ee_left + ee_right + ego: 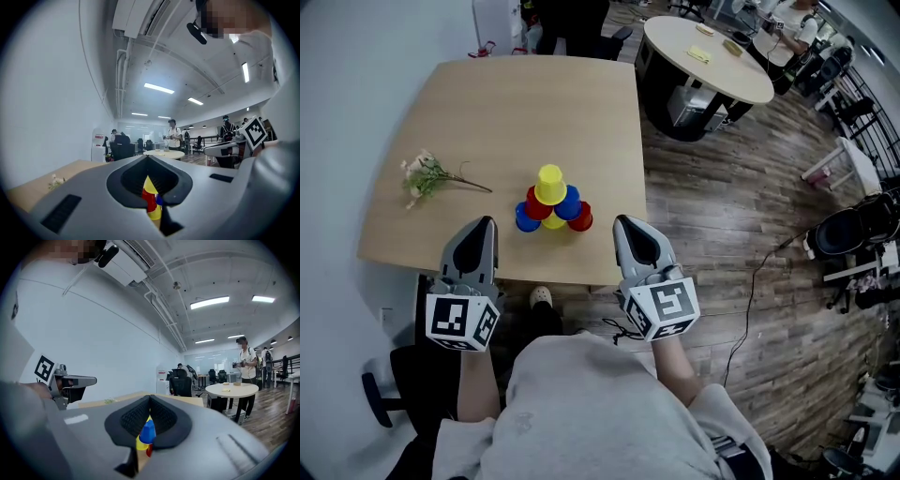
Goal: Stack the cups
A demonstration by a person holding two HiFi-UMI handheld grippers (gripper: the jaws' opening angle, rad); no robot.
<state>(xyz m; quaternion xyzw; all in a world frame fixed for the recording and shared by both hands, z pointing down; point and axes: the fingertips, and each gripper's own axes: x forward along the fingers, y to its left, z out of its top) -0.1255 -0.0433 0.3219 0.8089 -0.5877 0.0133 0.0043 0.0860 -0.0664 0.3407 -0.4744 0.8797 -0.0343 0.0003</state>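
Note:
A pyramid of upturned cups (552, 204) stands near the table's front edge: blue, yellow and red cups at the bottom, red and blue above, a yellow cup (549, 184) on top. My left gripper (478, 226) is shut and empty, just left of and nearer than the pyramid. My right gripper (627, 226) is shut and empty to its right, over the table's front corner. Through the notch in the jaws, the left gripper view shows the cups (152, 201), and the right gripper view shows the cups (144, 437) as well.
A sprig of dried flowers (431, 175) lies on the wooden table (516, 103) at the left. A round white table (703, 56) stands beyond on the wood floor. Cables (750, 300) and chairs (853, 225) are at the right. People stand far off in the room.

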